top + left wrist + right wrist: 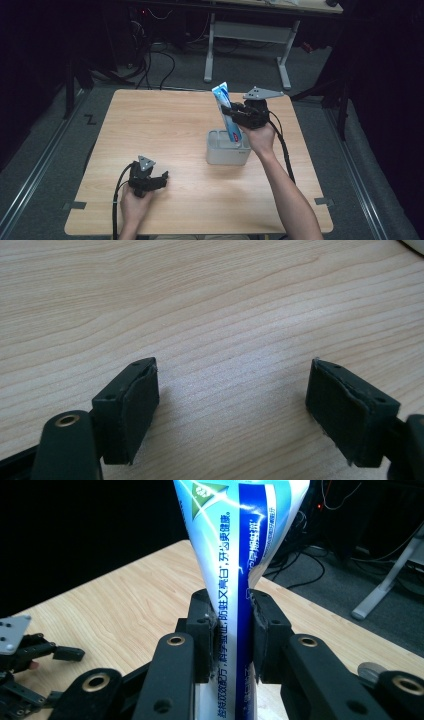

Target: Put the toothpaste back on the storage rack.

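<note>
Right gripper [234, 114] is clamping a blue-and-white toothpaste tube [226, 111] at mid-body, both pads pressing the flattened sides (plainly so in the right gripper view, where the tube [235, 575] is rising between the black jaws). The tube is standing nearly upright, tilting a little toward the table's left, with its lower end down inside the small grey holder [228, 154] near the table's right half. Whether that end is resting on the holder's floor I cannot tell.

Left gripper [156, 181] is sitting low over the bare wooden table [165, 125] at the near left, jaws spread wide with nothing between them, well apart from the holder.

Risks, as I am reading them:
- The tube is soft; a hard pinch could be buckling it or forcing paste toward the cap.
- The holder looks light and nothing is steadying it. Any sideways drag through the tube could be tipping or sliding it.
- Letting go while the tube is leaning could be dropping it against the rim, or levering the holder over if the end is not seated.
- Lifting at an angle could be catching the lower end on the holder's wall.
</note>
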Motion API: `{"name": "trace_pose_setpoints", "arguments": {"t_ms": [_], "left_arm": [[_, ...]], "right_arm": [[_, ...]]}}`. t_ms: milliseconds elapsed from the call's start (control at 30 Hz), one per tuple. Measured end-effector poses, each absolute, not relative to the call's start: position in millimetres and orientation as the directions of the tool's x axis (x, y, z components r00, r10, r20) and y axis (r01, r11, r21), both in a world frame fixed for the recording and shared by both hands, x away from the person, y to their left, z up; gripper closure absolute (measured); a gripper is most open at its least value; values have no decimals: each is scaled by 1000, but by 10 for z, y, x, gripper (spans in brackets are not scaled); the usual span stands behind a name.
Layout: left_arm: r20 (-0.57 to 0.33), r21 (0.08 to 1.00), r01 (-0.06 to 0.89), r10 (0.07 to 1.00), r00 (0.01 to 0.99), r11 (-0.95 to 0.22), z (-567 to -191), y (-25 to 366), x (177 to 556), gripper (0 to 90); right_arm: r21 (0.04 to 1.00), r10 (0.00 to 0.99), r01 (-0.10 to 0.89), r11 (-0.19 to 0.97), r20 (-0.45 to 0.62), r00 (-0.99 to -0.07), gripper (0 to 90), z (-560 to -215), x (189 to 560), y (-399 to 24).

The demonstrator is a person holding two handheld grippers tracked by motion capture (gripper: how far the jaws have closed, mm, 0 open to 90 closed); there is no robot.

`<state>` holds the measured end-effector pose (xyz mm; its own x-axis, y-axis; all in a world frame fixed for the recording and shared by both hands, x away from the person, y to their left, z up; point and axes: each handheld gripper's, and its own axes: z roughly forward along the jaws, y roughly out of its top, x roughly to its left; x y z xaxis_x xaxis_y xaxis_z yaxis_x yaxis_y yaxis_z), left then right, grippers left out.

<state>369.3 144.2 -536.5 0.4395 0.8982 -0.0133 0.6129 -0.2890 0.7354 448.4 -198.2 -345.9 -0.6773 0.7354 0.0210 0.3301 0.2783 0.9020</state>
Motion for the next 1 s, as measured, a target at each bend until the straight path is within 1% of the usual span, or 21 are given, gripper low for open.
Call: {"name": "trace_pose_setpoints", "arguments": {"t_ms": [233,433,767,1000], "left_arm": [[-13,736,613,898,440,-289,-5365,1442,3693,216],[-12,735,612,897,441,-291,-5365,1442,3691,216],[-12,735,612,897,442,-292,-5365,1443,3691,216],[-12,735,612,897,442,-291,-5365,1442,3691,216]], "right_arm": [[894,750,346,284,17,-661,734,-3560,4542,-1956],[882,755,344,323,-22,-655,733,-3634,4564,-1921],[863,761,374,339,-18,-649,736,-3770,4560,-1977],[856,756,373,357,-31,-654,737,-3820,4524,-1996]]}}
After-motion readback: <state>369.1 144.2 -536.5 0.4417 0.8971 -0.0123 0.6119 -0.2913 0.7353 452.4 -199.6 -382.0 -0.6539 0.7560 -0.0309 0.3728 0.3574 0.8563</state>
